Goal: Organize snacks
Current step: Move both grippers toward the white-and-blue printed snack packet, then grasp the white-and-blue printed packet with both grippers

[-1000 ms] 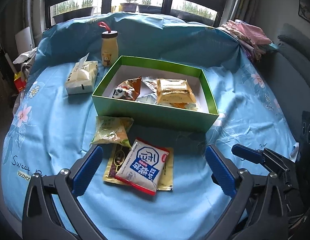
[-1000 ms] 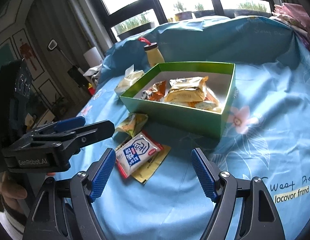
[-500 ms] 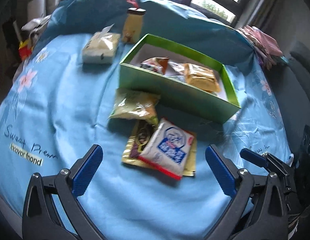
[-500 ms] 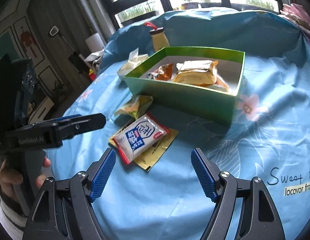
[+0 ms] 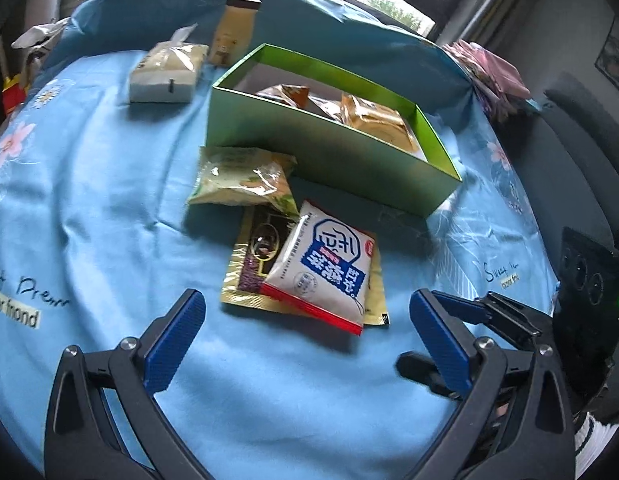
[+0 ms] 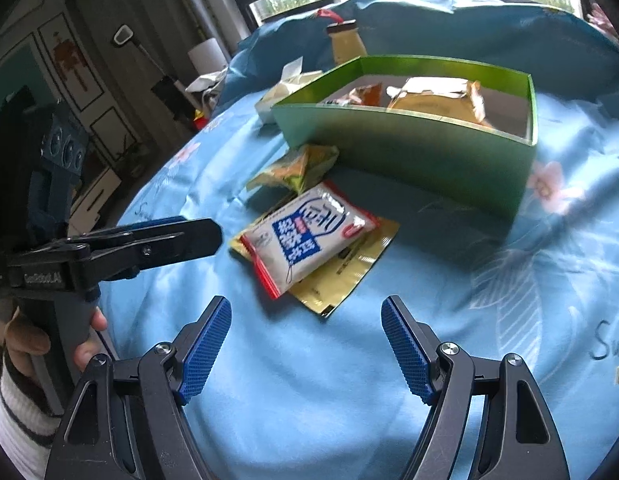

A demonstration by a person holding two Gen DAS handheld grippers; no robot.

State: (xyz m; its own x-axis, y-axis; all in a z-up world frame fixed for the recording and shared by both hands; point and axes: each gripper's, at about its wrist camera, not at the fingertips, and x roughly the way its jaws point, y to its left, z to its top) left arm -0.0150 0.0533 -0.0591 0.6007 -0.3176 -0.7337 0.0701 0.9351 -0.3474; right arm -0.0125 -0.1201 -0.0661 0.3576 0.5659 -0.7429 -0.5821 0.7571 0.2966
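Observation:
A green box [image 5: 333, 152] [image 6: 405, 152] holds several snack packets. In front of it lie a yellow-green packet [image 5: 241, 180] [image 6: 297, 166], a gold flat packet [image 5: 253, 276] [image 6: 349, 268], and a white-and-blue packet [image 5: 325, 272] [image 6: 305, 236] on top of the gold one. My left gripper [image 5: 305, 340] is open and empty, just in front of the white-and-blue packet. My right gripper [image 6: 307, 348] is open and empty, to the near right of the same pile. The left gripper also shows in the right wrist view [image 6: 181, 236].
A tissue pack [image 5: 167, 70] and a yellow bottle [image 5: 233, 26] stand behind the box on the light blue cloth [image 5: 89, 200]. Folded pink cloth [image 5: 493, 68] lies at the far right. A dark chair [image 5: 577, 136] stands to the right.
Both grippers have moved closer to the loose packets in front of the box and lower. Both stay open. No packet has moved.

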